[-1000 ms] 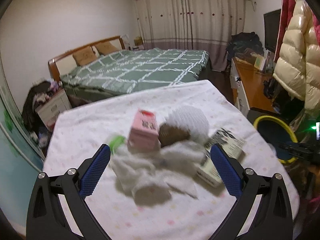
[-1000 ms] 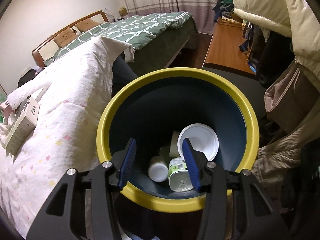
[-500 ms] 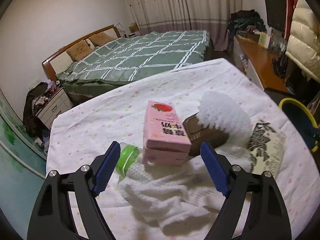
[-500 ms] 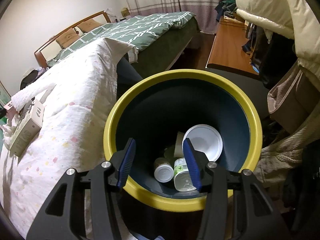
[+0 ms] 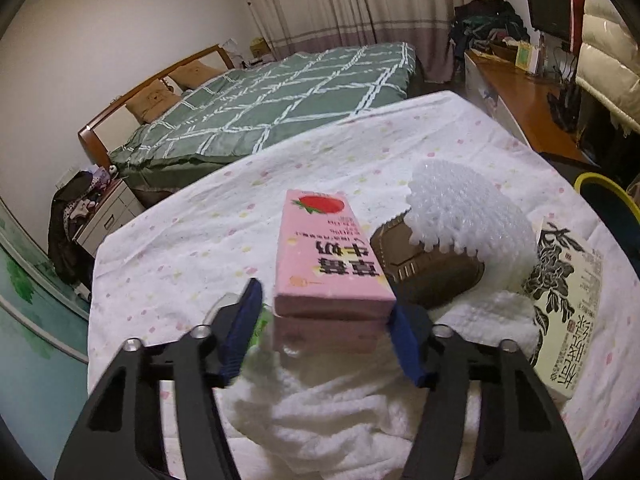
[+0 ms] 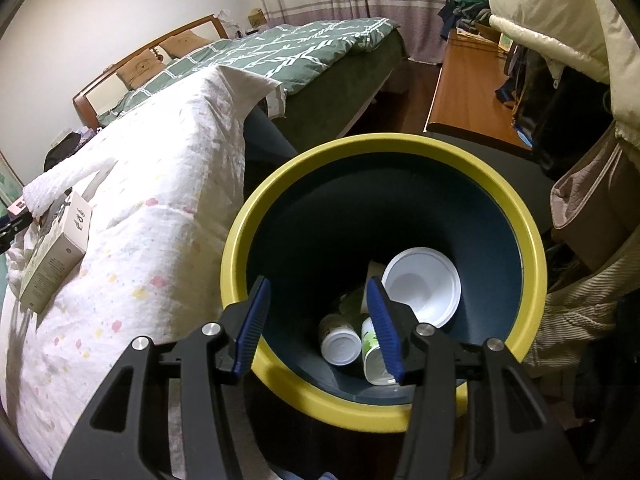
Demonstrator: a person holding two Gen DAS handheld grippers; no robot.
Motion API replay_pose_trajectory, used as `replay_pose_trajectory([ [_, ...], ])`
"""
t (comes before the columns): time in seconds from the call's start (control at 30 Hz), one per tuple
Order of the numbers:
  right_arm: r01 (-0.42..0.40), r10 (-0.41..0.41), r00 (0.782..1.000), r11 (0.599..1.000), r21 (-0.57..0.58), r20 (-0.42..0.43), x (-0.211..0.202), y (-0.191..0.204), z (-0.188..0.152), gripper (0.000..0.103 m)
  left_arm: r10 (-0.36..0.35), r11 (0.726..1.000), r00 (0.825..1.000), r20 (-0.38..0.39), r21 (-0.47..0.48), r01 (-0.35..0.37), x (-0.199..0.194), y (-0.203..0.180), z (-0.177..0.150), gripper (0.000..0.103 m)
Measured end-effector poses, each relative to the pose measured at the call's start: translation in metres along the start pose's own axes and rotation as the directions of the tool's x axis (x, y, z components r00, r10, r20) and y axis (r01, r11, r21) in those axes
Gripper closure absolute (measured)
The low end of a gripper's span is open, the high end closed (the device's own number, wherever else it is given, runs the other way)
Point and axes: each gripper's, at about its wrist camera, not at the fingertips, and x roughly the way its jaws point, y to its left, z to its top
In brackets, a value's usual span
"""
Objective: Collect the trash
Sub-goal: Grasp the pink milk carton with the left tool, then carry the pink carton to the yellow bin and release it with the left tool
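here, pink milk carton [image 5: 332, 264] atop the white towel [image 5: 360, 400]: my left gripper [image 5: 326, 334] closing around it, left pad not yet touching; beside the towel, my right gripper [image 6: 318, 326] waits part-open, empty, above the yellow-rimmed bin [image 6: 280, 208], ready for drop-off

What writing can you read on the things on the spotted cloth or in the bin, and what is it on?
"草莓牛奶": on the pink carton, seen upside down, below a strawberry picture; its smaller print is blurred.
White box with black ink drawing: large brush characters, too stylised to read.
Green-labelled bottle in the bin: label too small to read.
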Motion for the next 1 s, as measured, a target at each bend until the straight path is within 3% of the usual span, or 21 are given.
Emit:
replay_pose_trajectory([
  [0.27, -0.004, 0.003, 1.000, 1.000, 0.002, 0.024, -0.008, 0.001, 0.001, 0.055, 0.014, 1.000, 0.997, 0.076, -0.014, -0.013, -0.023, 0.008, 0.009, 0.051],
  [0.67, -0.024, 0.024, 0.999, 1.000, -0.008, 0.043, -0.020, 0.007, -0.003, 0.055, 0.043, 0.999, 0.976, 0.215, -0.025, -0.039, -0.094, 0.015, 0.024, 0.053],
  [0.87, -0.020, 0.020, 0.996, 1.000, 0.003, 0.089, -0.041, 0.004, -0.005, 0.055, 0.008, 1.000, 0.970, 0.243, 0.001, -0.009, -0.131, -0.004, 0.031, 0.053],
  [1.0, 0.023, -0.025, 0.992, 1.000, 0.017, 0.121, -0.056, -0.005, -0.010, 0.055, -0.064, 0.998, 0.965, 0.254, 0.030, 0.059, -0.152, -0.030, 0.037, 0.053],
])
